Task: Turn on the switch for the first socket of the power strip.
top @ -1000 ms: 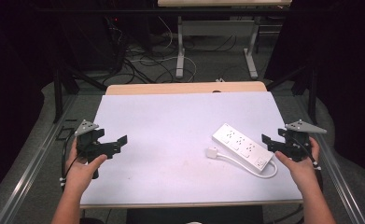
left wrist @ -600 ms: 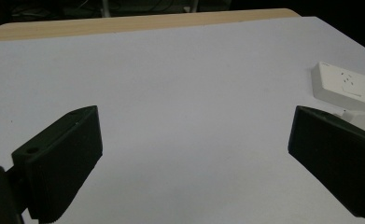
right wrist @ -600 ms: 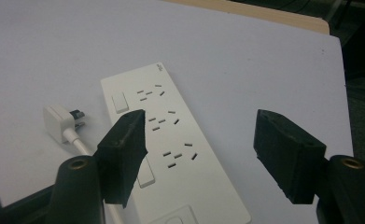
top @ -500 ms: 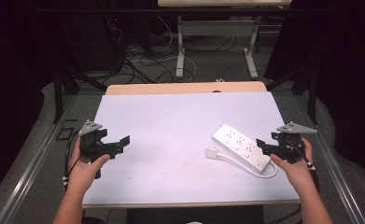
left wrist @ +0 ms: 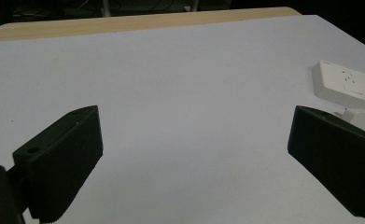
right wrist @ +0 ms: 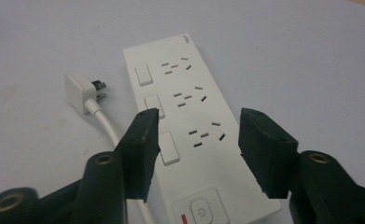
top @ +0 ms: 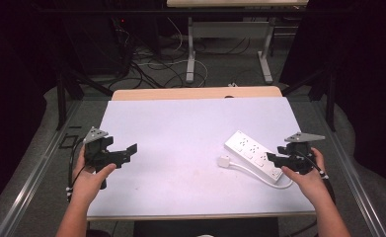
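White plastic power strip [right wrist: 192, 135] is lying lower right; you are hovering the right gripper [right wrist: 196, 140] spread above it, probably to grasp, while the left gripper [left wrist: 194, 158] is idling spread.

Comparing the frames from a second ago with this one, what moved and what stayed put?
The right gripper moved in toward the near end of the white power strip; its open fingers now hover over that end without gripping it. The left gripper drifted slightly inward and toward the person, open and holding nothing. The power strip, its plug and cable have not moved on the table.
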### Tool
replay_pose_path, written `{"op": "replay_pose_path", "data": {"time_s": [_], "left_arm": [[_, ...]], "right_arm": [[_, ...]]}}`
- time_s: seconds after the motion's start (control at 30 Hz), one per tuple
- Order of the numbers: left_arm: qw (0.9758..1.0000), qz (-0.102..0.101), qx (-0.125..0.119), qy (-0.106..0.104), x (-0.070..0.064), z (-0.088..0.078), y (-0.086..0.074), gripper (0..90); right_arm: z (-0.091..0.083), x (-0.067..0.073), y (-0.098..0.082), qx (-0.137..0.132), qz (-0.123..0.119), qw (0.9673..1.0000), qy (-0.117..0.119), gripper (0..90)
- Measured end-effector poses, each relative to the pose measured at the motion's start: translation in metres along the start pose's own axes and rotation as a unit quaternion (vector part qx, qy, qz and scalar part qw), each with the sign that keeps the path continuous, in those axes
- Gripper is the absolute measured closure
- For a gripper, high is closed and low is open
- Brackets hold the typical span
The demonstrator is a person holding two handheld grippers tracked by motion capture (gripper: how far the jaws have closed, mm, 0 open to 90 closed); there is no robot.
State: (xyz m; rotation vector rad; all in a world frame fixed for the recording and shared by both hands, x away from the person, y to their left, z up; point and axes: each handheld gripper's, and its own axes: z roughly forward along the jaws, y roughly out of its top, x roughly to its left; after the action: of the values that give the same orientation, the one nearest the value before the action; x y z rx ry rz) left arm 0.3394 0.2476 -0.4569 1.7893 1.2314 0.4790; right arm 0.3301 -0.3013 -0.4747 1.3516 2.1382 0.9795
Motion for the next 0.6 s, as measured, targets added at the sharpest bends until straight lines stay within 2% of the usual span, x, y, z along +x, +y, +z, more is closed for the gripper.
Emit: {"op": "replay_pose_path", "data": {"time_s": [0.2, 0.33, 0.53, 0.6], "left_arm": [[1.0000, 0.000, 0.000, 0.000, 0.000, 0.000, 0.000, 3.3], [1.0000, 0.001, -0.001, 0.001, 0.000, 0.001, -0.001, 3.4], [1.0000, 0.000, -0.001, 0.003, 0.000, 0.001, -0.001, 3.7], [1.0000, -0.002, -0.001, 0.003, 0.000, 0.001, -0.001, 3.8]], "right_arm": [[0.004, 0.002, -0.002, 0.015, -0.001, 0.9999, 0.008, 56.9], [0.009, 0.003, -0.004, 0.029, 0.006, 0.9993, 0.021, 64.3], [0.016, 0.005, -0.006, 0.042, 0.005, 0.9988, 0.026, 70.6], [0.018, 0.004, -0.007, 0.044, 0.017, 0.9985, 0.026, 71.5]]}}
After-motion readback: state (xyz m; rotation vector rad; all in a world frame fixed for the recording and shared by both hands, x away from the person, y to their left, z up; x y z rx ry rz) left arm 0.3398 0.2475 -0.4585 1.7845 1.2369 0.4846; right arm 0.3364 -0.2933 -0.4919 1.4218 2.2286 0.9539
